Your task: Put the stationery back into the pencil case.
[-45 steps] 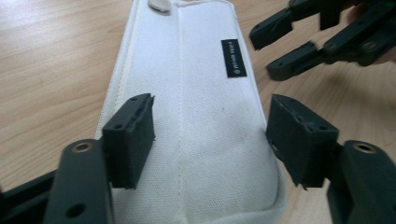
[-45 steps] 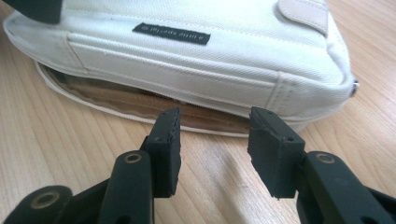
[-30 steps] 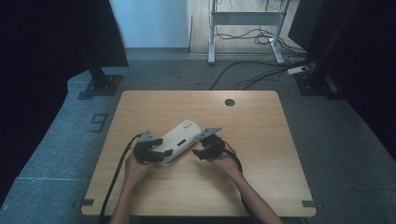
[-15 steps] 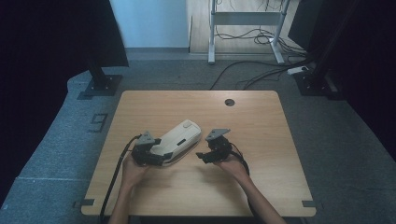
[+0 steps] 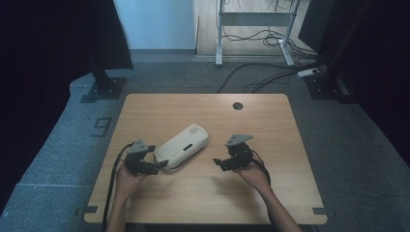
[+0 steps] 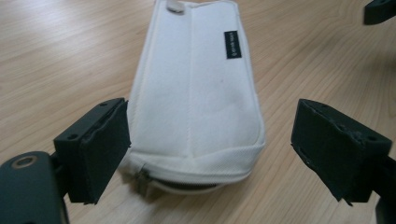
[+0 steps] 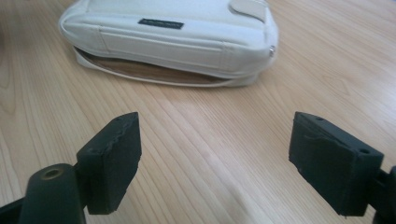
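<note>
Centrally, white pouch (image 6: pixel 194 93) bears a small black label (image 6: pixel 232 45), text unreadable; left claw (image 6: pixel 210 149) and right claw (image 7: pixel 231 161) both apart, just opened, nothing gripped

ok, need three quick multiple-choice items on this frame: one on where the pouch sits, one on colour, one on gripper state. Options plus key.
1. Where does the pouch lie on the table?
A. Between the two grippers, nearer the left one
B. Beside the round hole at the far edge
C. Hanging over the near edge

2. What colour is the pouch?
A. Black
B. White
C. Red

3. How do the jaws of the left gripper and right gripper stand?
A. Both clamped on the pouch
B. Left clamped, right open
C. Both open, holding nothing

Key:
1 A: in the high view it lies between them, its end just by the left gripper.
2 B: both gripper views show white fabric with a small black label.
3 C: each gripper view shows wide gaps; no pad presses the pouch. The jaws have just been opening.
</note>
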Demonstrator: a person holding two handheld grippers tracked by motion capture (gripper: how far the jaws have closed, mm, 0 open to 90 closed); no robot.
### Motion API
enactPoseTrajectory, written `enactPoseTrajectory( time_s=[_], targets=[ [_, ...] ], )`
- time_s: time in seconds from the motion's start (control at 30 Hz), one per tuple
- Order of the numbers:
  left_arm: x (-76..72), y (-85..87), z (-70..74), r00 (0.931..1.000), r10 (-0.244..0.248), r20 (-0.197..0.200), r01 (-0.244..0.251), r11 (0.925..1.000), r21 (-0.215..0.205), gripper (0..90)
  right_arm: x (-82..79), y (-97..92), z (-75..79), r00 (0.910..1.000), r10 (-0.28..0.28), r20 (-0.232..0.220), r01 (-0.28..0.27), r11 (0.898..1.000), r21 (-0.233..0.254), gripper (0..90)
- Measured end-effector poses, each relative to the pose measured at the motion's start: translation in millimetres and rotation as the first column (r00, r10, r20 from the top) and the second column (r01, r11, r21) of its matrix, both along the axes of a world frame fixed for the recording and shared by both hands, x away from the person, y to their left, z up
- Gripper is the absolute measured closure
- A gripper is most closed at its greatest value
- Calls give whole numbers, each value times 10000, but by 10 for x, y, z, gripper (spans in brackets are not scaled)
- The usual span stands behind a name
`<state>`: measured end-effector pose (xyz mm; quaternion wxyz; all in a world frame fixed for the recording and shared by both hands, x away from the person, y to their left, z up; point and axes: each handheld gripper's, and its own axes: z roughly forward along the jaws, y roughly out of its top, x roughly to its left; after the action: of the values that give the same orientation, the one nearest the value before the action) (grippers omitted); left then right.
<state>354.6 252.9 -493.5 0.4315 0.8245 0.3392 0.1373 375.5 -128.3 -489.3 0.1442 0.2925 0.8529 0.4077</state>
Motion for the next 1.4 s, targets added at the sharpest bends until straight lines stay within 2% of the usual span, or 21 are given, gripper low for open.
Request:
enactPoseTrajectory(
  time_s=[0.27,0.5,0.63,0.8,1.23,1.37,1.4],
  targets=[
    [-52,104,-32,9992,395,-86,-390,9978,527,87,-101,-231,2,9993,-362,50,362,9993,-78,141],
    [-60,213,-101,9973,689,-265,-678,9969,391,77,-175,-471,-39,9973,-733,62,734,9971,-225,132],
    [-46,232,-142,9955,770,-548,-730,9947,726,44,-208,-611,-55,9947,-1030,-33,1029,9944,-232,120],
    [-33,244,-235,9934,892,-722,-830,9929,855,34,-251,-765,-93,9909,-1344,-90,1343,9908,-189,91],
    [-2,322,-449,9886,1021,-1104,-898,9898,1106,0,-382,-1074,-407,9718,-2346,-223,2338,9717,-334,52],
    [22,326,-533,9841,1150,-1352,-961,9856,1391,0,-412,-1134,-503,9668,-2536,-313,2526,9670,-323,52],
    [21,321,-535,9845,1180,-1299,-987,9844,1457,0,-419,-1145,-531,9653,-2585,-355,2571,9655,-404,52]
  ],
)
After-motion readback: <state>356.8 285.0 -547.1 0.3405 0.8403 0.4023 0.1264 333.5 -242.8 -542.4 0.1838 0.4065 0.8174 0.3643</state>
